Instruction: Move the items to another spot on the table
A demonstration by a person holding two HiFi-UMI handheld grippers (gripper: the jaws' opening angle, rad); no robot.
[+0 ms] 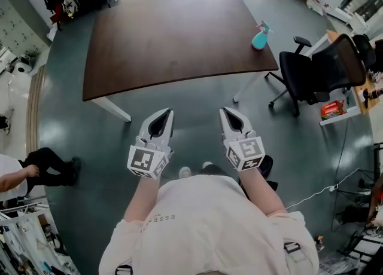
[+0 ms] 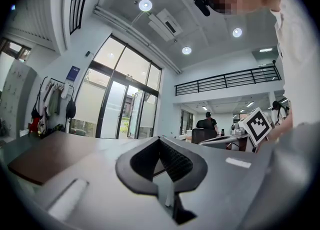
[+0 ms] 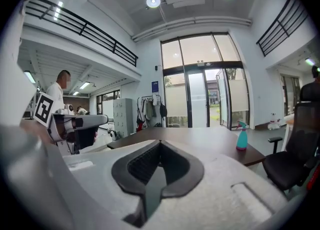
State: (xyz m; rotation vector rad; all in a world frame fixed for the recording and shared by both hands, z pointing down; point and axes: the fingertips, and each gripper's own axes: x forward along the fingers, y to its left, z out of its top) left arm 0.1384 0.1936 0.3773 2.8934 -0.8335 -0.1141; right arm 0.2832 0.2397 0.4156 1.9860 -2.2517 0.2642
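The left claw [image 1: 167,114] is seen closed on nothing, and the right claw [image 1: 225,113] is closed and empty too. The spray bottle [image 1: 260,36] may be pushed off the bench [image 1: 173,40] if it is reached with jaws together, since it is placed near the right edge, well apart from both claws, ahead and rightward

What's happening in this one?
A person stands short of the brown table, holding a tool in each hand. The left tool and right tool are both shut and empty, pointing toward the table. A teal spray bottle stands untouched near its right edge.
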